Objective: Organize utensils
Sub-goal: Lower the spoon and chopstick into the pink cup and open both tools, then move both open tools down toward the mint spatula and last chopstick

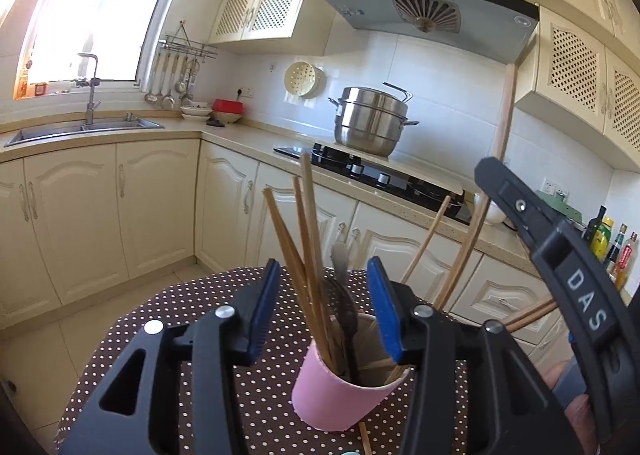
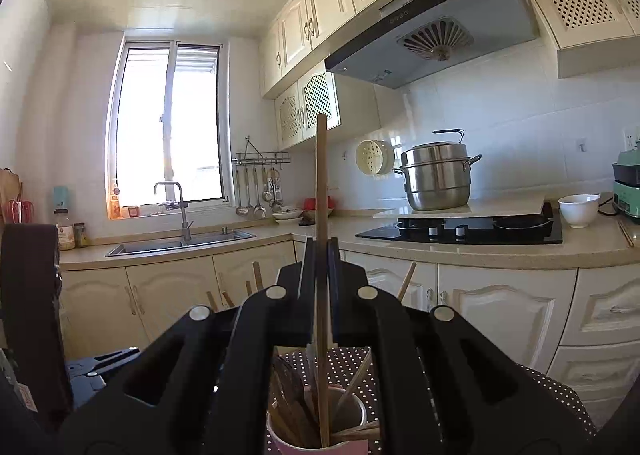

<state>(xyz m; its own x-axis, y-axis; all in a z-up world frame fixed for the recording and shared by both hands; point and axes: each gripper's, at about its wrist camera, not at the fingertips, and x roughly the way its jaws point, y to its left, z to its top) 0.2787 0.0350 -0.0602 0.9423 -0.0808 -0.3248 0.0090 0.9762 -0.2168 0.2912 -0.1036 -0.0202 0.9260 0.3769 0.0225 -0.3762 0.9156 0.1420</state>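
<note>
Left wrist view had my left tongs (image 1: 326, 311) spread, their blue pads (image 1: 384, 311) standing clear on either side of the pink paper cup (image 1: 340, 395), touching neither its rim nor the bundle of wooden chopsticks (image 1: 304, 247) fanning out of it. A dark spoon (image 1: 346, 311) leaned among those sticks. Little room was left at the cup's mouth: sticks splayed left and right, and one loose chopstick (image 1: 365, 441) lay flat beside the cup's base.

My right tongs (image 2: 321, 255) were pressed together, pinching a single long wooden chopstick (image 2: 321, 183) held nearly upright, its lower end down inside the cup (image 2: 280, 441). From the left camera the right tool's black body (image 1: 560, 255) crowded in just right of the cup.

The cup sat on a round counter under a brown cloth with white polka dots (image 1: 240, 395), its far edge curving off near the cream cabinets (image 1: 152, 207). Behind stood a steel steamer pot (image 1: 370, 121) by a black glass hob (image 1: 360, 167).
</note>
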